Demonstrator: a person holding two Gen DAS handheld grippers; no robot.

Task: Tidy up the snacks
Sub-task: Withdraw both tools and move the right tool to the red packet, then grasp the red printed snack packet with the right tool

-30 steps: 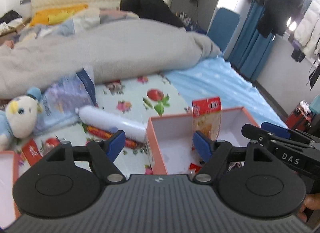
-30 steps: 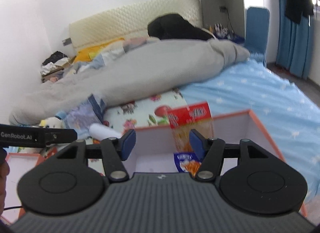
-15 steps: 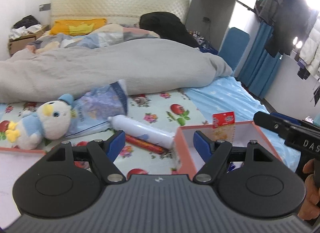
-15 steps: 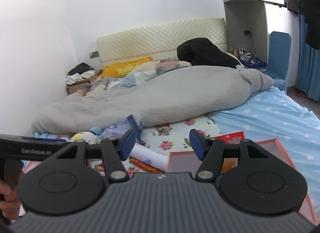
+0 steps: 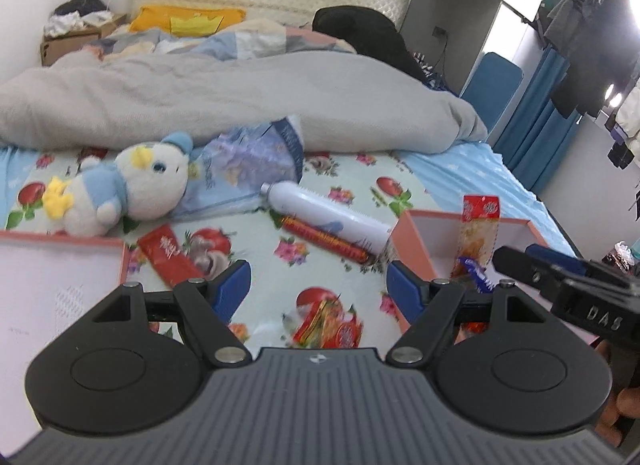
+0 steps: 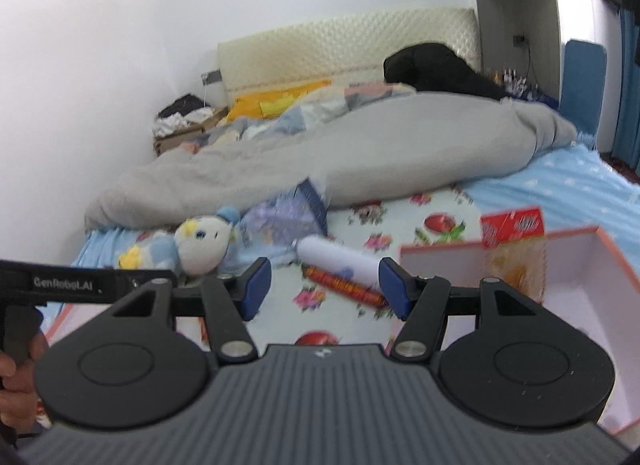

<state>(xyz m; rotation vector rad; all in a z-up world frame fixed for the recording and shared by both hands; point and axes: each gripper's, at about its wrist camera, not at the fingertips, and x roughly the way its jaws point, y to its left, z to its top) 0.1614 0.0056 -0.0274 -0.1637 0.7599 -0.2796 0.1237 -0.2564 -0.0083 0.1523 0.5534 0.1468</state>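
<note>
On the bed (image 5: 340, 169), over the fruit-print sheet, we find the left tool (image 5: 318, 291) with its jaws standing well apart and nothing between the blue pads. Directly beyond it lies a small red snack packet (image 5: 330, 325) on the sheet; blur keeps us from reading its label. A flat red snack bar (image 5: 170, 255) lies to the left, beside the rim of a shallow white tray (image 5: 60, 285). Farther off, a white bottle (image 5: 326, 215) lies on its side, touching a long red sausage stick (image 5: 324, 243) just in front of it. To the right stands the orange-walled box (image 5: 420, 241), and a tall red-topped snack bag (image 5: 478, 233) leans upright inside it with a blue wrapper (image 5: 476, 271) at its foot. A plush duck (image 5: 132, 185) rests against a pale blue bag (image 5: 248, 169) near the grey duvet (image 5: 240, 101).

In the right wrist view, the right tool (image 6: 320, 291) is likewise parted and holds nothing. It hangs above the sheet, left of the box (image 6: 580, 265).
</note>
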